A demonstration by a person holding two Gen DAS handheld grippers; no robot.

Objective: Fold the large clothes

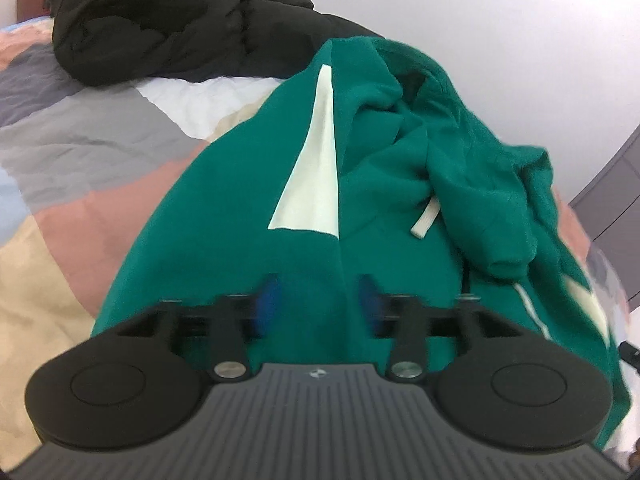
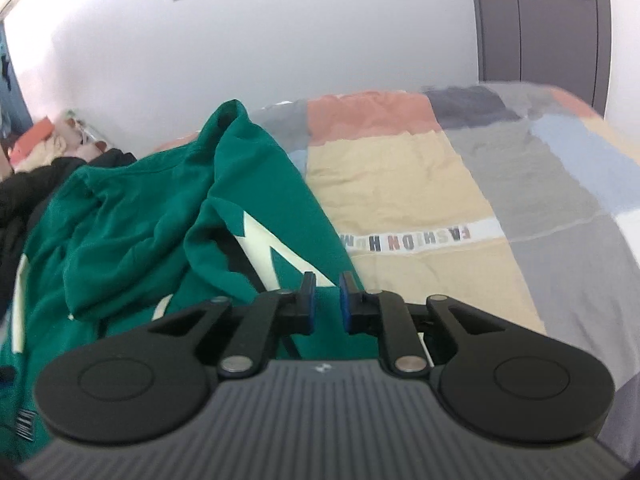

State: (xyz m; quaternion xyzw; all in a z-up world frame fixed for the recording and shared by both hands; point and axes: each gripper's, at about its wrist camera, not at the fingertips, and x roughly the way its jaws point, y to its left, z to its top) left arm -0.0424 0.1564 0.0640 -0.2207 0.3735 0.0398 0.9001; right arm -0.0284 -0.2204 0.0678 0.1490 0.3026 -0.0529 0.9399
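Folding is only partly done: the green hoodie (image 1: pixel 248 216) lies on the patchwork bed cover (image 2: pixel 400 176) toward the wall-side edge, one side laid fairly flat with its cream print showing, while the hood and a sleeve (image 1: pixel 492 200) sit bunched on top and, I judge, need smoothing and folding in. Left gripper (image 1: pixel 320 304) angles down over the near hem, jaws half apart, pressing nothing. Right gripper (image 2: pixel 327 300) tilts down at the hoodie's edge, jaws narrowed around a fold; whether the pads press on it I cannot tell.
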